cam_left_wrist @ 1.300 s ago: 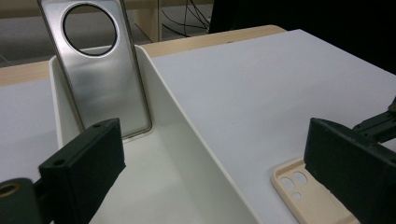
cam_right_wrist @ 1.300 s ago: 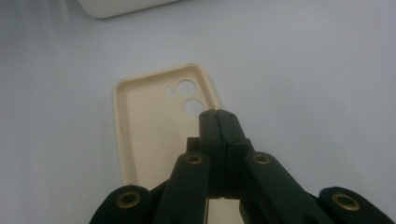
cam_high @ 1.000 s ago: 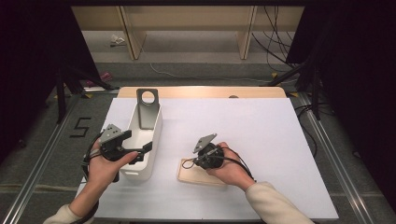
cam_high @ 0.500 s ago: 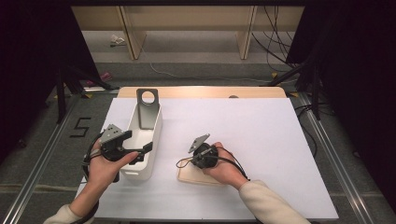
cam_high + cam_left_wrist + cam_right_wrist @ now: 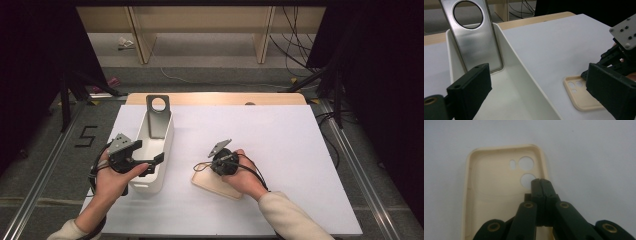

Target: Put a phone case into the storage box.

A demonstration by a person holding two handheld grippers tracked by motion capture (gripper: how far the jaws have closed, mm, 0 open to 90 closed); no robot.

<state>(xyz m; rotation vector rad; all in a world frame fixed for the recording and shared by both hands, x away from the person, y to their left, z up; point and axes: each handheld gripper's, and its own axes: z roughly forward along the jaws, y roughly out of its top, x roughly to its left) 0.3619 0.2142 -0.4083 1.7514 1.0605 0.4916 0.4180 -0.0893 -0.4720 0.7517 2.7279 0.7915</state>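
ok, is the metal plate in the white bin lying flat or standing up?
Standing, tilted back. The metal plate leans against the far wall of the white bin, its round hole at the top.

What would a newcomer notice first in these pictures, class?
A cream phone case lies open side up on the white table, and the right gripper, jaws shut, points down at it near the camera holes. To the left, a silver metal plate with a round hole leans inside a white bin, which the left gripper straddles.

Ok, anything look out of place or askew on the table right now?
Nothing damaged or spilled. The cream phone case lies flat, open side up, skewed to the table edges. The right gripper is shut over it. The metal plate leans upright in the white bin.
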